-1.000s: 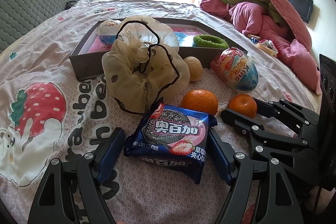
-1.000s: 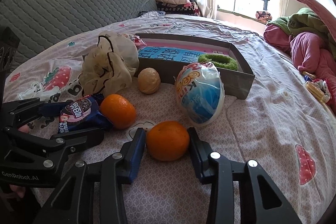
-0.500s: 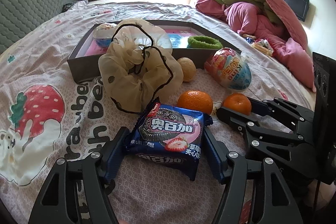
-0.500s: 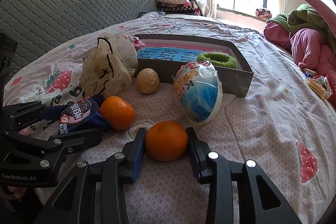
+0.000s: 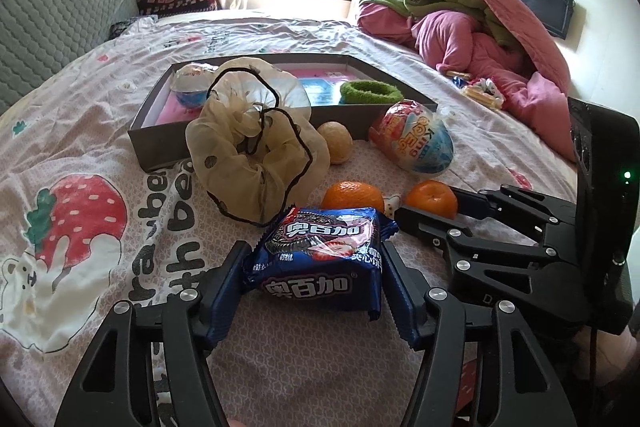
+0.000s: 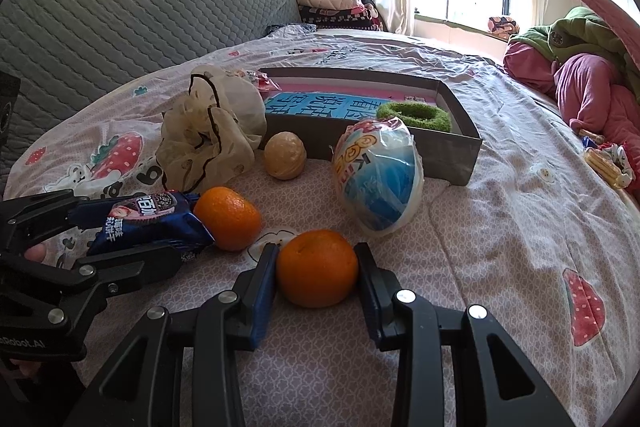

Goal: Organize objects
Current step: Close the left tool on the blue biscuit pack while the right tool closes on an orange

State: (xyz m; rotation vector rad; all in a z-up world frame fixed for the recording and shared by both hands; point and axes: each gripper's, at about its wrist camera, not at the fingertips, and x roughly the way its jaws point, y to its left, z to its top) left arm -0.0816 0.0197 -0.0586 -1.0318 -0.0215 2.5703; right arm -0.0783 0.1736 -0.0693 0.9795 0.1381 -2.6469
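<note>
Grasp step, both sides at once; nothing lifted yet, by the look of it. Next move likely: finish the squeeze, raise, carry to the box (image 5: 160, 143) just behind, drop inside. Calls for a gentle squeeze on the crinkly packet, firm centred hold on the round fruit so no roll-out.

Left gripper (image 5: 312, 269): jaws at medium width, bracketing the cookie packet (image 5: 320, 259) on the bed (image 5: 80, 131). Pads touching or just off both packet edges; wrapper looks slightly bunched, so contact probable, full clamp not certain.

Right gripper (image 6: 316, 273): jaws narrow-to-medium, pressed against both sides of the near orange (image 6: 317, 269). Orange resting on the bed, or barely off it; cannot tell.

Still loose on the bed: second orange (image 6: 228, 218) touching the packet end, tan ball (image 6: 285, 155) beside the box wall, toy egg (image 6: 378, 179) leaning near the box front, scrunchie (image 5: 256, 151) up against the box corner.

Already in the box: green ring (image 5: 370, 93), another small egg (image 5: 192, 85).

Risk: packet sliding out of a flat pinch; scrunchie in the carry path on the left side.
</note>
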